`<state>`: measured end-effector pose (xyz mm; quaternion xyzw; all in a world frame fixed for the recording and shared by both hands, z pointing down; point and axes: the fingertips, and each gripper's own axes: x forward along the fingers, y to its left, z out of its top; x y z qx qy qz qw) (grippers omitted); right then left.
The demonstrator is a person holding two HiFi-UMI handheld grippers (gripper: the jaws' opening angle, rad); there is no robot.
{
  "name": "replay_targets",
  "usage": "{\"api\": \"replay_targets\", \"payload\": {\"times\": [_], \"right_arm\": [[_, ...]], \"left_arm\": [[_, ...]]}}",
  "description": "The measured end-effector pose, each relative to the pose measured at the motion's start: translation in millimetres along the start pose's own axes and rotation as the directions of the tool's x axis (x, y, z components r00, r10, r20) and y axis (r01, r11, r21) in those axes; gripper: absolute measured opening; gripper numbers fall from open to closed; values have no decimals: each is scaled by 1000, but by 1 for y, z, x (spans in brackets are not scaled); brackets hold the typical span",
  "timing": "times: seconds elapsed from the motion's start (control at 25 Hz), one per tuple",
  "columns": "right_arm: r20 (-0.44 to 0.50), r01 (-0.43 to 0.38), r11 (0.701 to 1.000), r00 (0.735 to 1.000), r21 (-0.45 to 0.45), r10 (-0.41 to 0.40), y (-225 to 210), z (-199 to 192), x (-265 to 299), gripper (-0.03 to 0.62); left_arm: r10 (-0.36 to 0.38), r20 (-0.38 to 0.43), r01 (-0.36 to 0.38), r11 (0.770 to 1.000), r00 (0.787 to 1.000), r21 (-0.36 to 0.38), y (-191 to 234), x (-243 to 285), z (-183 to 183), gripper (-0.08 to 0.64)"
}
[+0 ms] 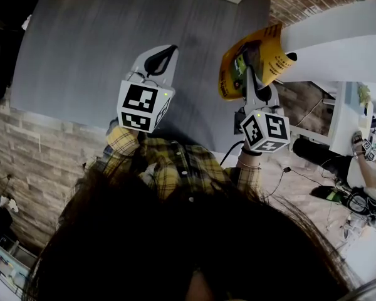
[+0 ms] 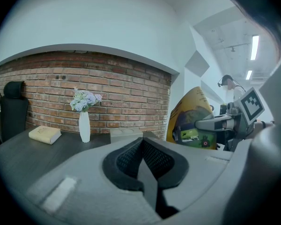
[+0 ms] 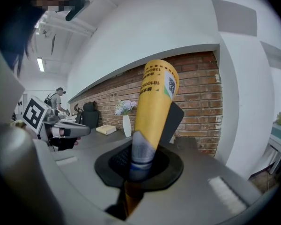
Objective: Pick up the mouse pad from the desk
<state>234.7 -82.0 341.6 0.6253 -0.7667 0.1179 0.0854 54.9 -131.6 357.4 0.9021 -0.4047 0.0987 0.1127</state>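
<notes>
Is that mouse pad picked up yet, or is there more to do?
Done: the yellow mouse pad is off the desk, up in the air. In hand: the right gripper is clamped on it. The left gripper is shut and empty. Nothing obvious seems left.

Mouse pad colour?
The mouse pad is mostly yellow with a green-and-dark printed patch; it shows best in the left gripper view.

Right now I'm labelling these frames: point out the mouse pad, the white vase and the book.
mouse pad (image 3: 153, 100): right gripper view, its yellow rolled face.
white vase (image 2: 85, 128): left gripper view, its body.
book (image 2: 45, 134): left gripper view, its top cover.
</notes>
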Motion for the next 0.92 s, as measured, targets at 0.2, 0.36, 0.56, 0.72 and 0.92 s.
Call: {"api": "replay_targets", "payload": {"times": [0.2, 0.36, 0.56, 0.72, 0.92], "right_arm": [[0, -9, 1000, 1000, -1, 9, 1, 0, 0, 20], [-2, -11, 1000, 1000, -3, 11, 2, 1, 1, 20], [-5, -12, 1000, 1000, -4, 12, 3, 1, 1, 20], [-10, -12, 1000, 1000, -5, 12, 3, 0, 2, 20], [-14, -10, 1000, 1000, -7, 9, 2, -1, 2, 20]], "left_arm": [[7, -1, -7, 1000, 1000, -1, 1, -1, 0, -2], [10, 1, -10, 1000, 1000, -2, 3, -1, 1, -2], [14, 1, -14, 1000, 1000, -3, 3, -3, 1, -2], [14, 0, -14, 1000, 1000, -4, 4, -2, 1, -2], [12, -5, -12, 1000, 1000, -6, 4, -1, 0, -2]]}}
